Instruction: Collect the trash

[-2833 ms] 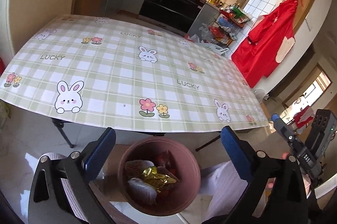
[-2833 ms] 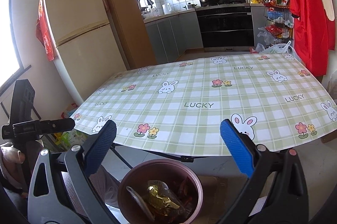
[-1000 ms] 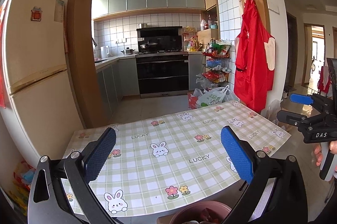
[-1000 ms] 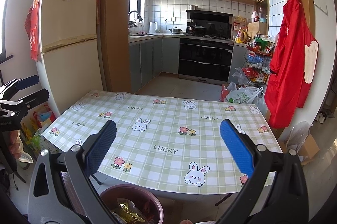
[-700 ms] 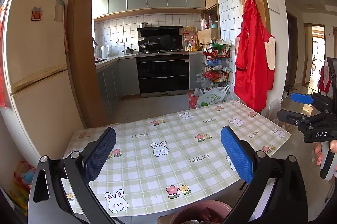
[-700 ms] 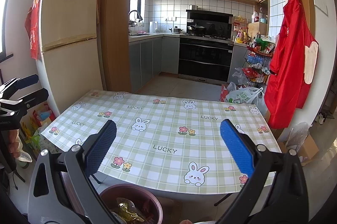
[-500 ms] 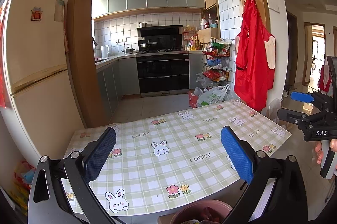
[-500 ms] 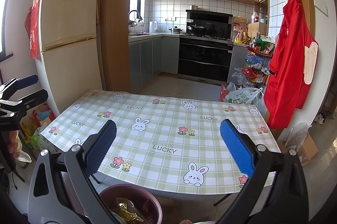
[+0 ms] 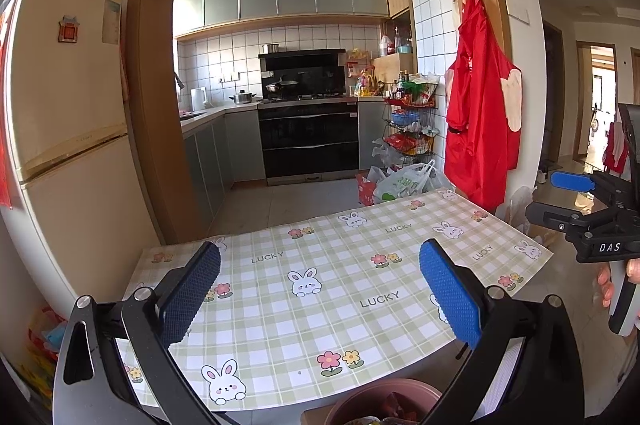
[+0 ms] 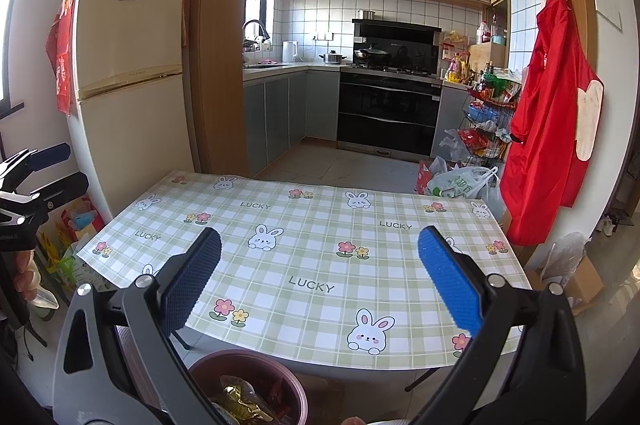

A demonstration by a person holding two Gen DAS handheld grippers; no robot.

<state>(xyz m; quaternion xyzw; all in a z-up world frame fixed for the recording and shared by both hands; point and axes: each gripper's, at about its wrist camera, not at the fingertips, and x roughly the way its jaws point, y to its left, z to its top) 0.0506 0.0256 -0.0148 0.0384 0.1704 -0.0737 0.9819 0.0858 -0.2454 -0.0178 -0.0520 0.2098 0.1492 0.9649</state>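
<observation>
Both grippers' fingers apart, level.

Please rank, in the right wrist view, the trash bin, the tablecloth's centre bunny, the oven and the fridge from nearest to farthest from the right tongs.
1. trash bin, just below the right tongs, lower left.
2. centre bunny, on the table ahead.
3. fridge, far left, beyond the table.
4. oven, at the kitchen's back wall.
</observation>
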